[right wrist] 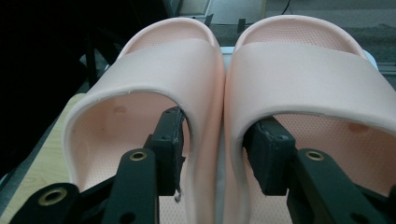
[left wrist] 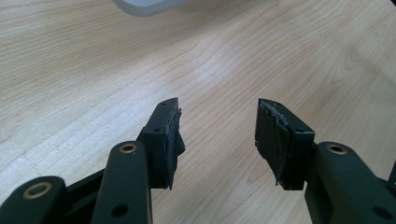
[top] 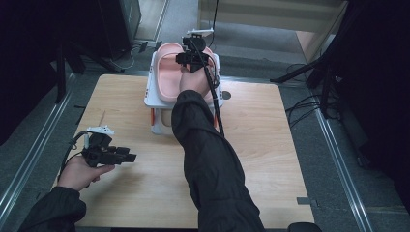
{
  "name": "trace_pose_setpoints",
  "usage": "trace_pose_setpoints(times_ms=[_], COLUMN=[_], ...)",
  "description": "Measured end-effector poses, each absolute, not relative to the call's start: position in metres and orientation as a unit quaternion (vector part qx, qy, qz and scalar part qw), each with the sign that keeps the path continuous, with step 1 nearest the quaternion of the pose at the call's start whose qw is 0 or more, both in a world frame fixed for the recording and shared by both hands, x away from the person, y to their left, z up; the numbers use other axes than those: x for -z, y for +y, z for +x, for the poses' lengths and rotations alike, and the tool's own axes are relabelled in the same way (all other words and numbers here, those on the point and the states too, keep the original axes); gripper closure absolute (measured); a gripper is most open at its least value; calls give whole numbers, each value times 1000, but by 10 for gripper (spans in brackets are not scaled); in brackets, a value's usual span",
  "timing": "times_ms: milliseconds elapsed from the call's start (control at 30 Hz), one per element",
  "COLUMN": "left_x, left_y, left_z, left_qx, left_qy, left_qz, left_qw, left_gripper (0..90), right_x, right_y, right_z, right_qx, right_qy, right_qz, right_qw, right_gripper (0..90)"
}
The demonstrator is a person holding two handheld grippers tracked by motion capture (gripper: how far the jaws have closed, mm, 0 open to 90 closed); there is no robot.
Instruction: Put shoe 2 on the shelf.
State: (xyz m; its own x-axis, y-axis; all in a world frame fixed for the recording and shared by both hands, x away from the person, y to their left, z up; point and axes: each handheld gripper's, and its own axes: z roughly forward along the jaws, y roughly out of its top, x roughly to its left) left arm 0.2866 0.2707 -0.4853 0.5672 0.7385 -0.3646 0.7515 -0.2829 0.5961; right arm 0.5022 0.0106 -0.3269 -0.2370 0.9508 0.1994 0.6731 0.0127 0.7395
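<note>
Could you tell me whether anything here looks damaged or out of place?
The left hand-held gripper has frayed, peeling pads. The pink slippers sit neatly side by side on the white rack, with one jaw of the right hand-held gripper inside each.

Two pink foam slide sandals (right wrist: 219, 88) are being kept side by side, touching, on a white raised rack (top: 153, 92).

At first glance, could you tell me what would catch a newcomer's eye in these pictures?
The pair of pink slides stands out, sitting side by side on a white rack at the far edge of the wooden table. The right gripper reaches into them, one of its jaws inside each slide, straddling their touching inner walls. The left gripper hangs open over bare wood near the person's side.
</note>
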Motion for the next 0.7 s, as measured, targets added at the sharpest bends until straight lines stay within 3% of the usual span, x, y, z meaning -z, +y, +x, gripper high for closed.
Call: trace_pose_setpoints(times_ms=[700], left_x=[485], left_y=[271], left_z=[288], left_qx=[6], left_qy=[469], left_qz=[801], left_qw=[373], left_gripper=[493], right_x=[315], right_y=[-5], right_z=[471], right_qx=[-411], right_qy=[714], right_qz=[546], right_qw=[156], right_gripper=[583])
